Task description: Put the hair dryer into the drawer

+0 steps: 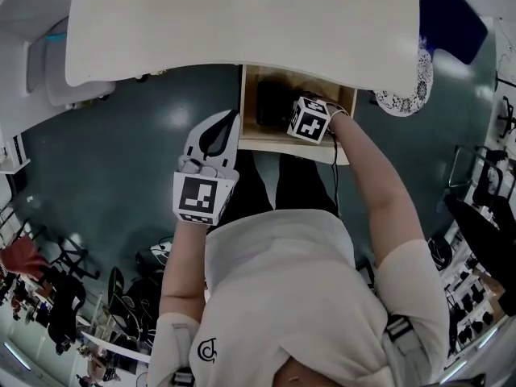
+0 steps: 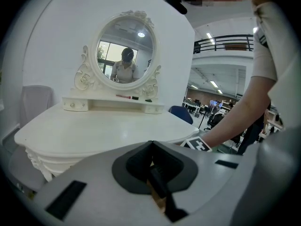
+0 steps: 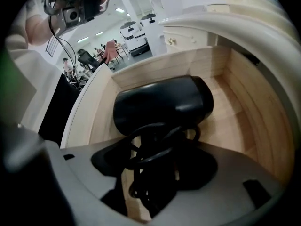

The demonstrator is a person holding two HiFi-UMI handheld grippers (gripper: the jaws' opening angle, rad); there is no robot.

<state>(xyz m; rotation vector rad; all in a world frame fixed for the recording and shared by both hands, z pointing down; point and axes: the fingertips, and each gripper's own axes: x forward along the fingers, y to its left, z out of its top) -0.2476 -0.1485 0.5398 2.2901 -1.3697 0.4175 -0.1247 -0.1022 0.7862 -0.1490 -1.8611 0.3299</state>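
Note:
The black hair dryer (image 3: 164, 102) lies in the open wooden drawer (image 3: 244, 102), its cord (image 3: 150, 147) bunched around the handle. My right gripper (image 3: 155, 166) points steeply down into the drawer. Its jaws stand wide on either side of the handle and cord, with bare wood showing beside the left pad. From the head view the dryer (image 1: 272, 103) is a dark shape inside the drawer (image 1: 282, 145), and the right gripper (image 1: 297, 113) reaches over it. My left gripper (image 1: 231, 119) hovers left of the drawer, shut and empty; in its own view the left gripper (image 2: 153, 149) faces the dressing table.
The white dressing table top (image 1: 242, 22) overhangs the back of the drawer. An oval mirror (image 2: 126, 51) stands on a small shelf at its rear. A white patterned round object (image 1: 407, 87) sits to the drawer's right. The person's dark trousers (image 1: 282, 184) are just below the drawer front.

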